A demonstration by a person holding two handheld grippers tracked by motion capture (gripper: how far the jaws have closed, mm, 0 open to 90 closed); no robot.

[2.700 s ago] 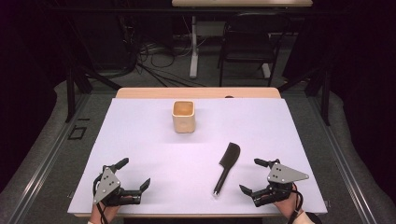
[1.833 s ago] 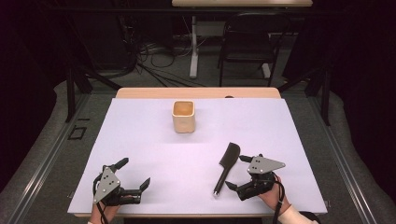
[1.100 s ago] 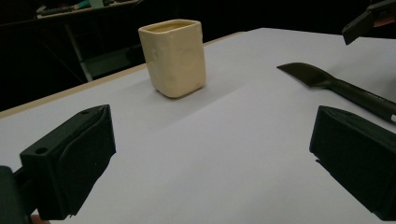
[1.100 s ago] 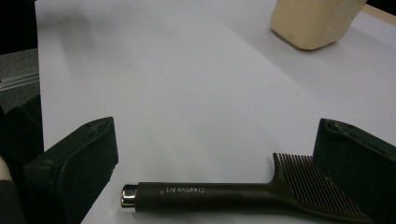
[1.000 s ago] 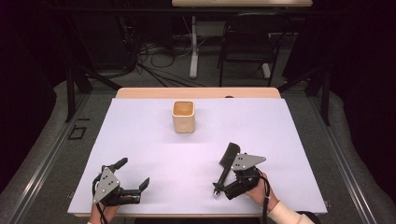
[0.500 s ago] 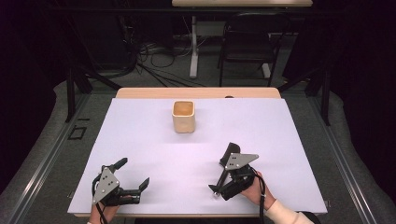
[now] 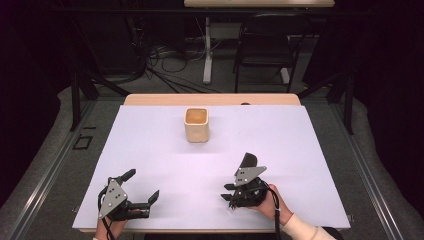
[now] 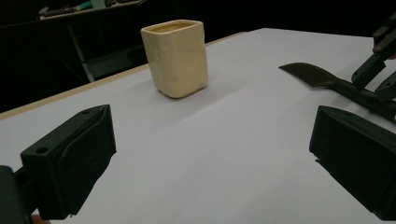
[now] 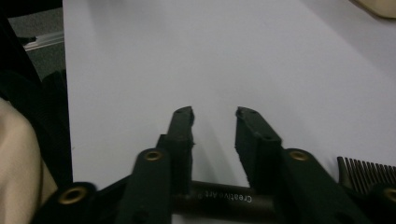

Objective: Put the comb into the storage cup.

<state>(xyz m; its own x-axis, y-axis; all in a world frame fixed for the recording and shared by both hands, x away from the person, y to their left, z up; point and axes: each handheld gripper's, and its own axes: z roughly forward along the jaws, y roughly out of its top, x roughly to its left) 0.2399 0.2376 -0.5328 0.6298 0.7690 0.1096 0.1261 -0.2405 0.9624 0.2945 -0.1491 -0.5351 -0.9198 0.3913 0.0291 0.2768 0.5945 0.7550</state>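
right gripper (image 7: 231,194): moved from the frame's lower right leftward, over the handle of the flat black plastic spatula (image 7: 247,161).
right jaws: just been closing, handle between them.

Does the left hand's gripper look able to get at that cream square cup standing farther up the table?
Probably yes. The left gripper has its jaws wide open, and between it and the cream square cup lies just bare white table cover. The cup stands upright with open space around it.

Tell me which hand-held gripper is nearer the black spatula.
Right. The right hand-held gripper sits over the black spatula, jaws astride its handle. The left hand-held gripper waits well off to its left, jaws wide.
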